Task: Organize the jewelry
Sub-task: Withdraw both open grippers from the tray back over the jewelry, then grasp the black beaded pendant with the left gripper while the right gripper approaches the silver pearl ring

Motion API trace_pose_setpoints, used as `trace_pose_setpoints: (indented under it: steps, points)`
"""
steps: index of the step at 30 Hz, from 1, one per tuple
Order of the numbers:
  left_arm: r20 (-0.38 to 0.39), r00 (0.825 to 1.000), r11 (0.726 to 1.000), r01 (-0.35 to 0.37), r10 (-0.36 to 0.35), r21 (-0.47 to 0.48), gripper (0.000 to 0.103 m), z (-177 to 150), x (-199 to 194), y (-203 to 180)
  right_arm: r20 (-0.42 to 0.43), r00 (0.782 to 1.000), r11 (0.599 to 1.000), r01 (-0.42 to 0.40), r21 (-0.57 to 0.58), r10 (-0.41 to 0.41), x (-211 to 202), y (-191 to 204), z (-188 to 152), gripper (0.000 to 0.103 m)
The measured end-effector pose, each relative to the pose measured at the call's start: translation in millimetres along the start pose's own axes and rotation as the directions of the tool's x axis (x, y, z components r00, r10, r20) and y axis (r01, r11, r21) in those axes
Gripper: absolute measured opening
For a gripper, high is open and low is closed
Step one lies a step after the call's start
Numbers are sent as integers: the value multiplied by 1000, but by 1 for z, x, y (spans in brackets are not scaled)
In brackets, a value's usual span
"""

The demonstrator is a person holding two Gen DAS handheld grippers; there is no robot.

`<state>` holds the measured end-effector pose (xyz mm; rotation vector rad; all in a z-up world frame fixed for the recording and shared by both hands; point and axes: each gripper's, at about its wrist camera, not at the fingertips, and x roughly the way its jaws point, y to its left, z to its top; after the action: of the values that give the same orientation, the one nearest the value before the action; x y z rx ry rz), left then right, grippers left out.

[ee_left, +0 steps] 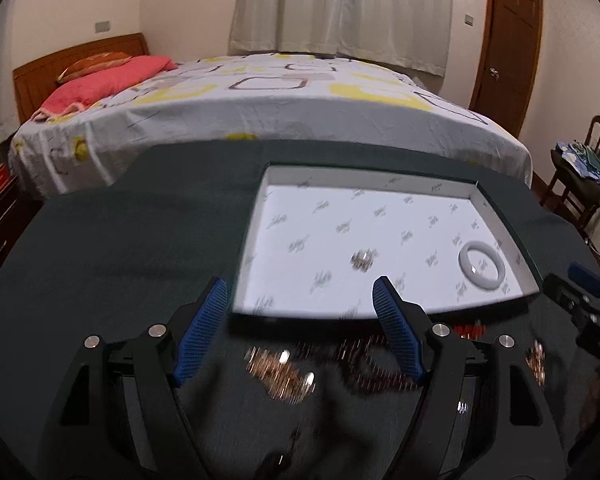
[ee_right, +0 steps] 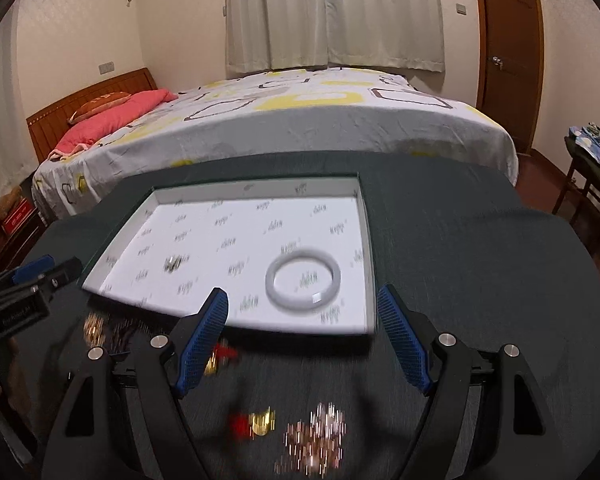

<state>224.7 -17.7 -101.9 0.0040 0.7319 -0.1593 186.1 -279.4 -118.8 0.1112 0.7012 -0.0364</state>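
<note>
Our left gripper (ee_left: 300, 300) stands wide with nothing between its jaws, and our right gripper (ee_right: 302, 312) is equally wide and empty. Just ahead of both lies the white tray (ee_left: 496, 216), holding a pale bangle (ee_right: 303, 280) and a small metallic piece (ee_left: 362, 260). Below the jaws, loose on the dark worktop (ee_left: 120, 240), wait a gold chain (ee_left: 284, 376) and a rose-gold heap (ee_right: 316, 440). We judge ourselves between placements; next, we drop onto one loose piece and pinch it cleanly.

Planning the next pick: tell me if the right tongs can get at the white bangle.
Probably yes: the right tongs stand open and empty, and the bangle lies alone in the tray just ahead.
</note>
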Motion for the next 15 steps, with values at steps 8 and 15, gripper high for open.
trace_pose_setpoints:
  steps: [8, 15]
  points:
    - [-82, 997, 1000, -15, 15, 1, 70, -60, -18, 13, -48, 999, 1000, -9, 0, 9, -24, 1, -57, 75]
    - [-130, 991, 999, -40, 37, -24, 69, -91, -23, 24, -71, 997, 999, -32, -14, 31, -35, 9, -85, 75]
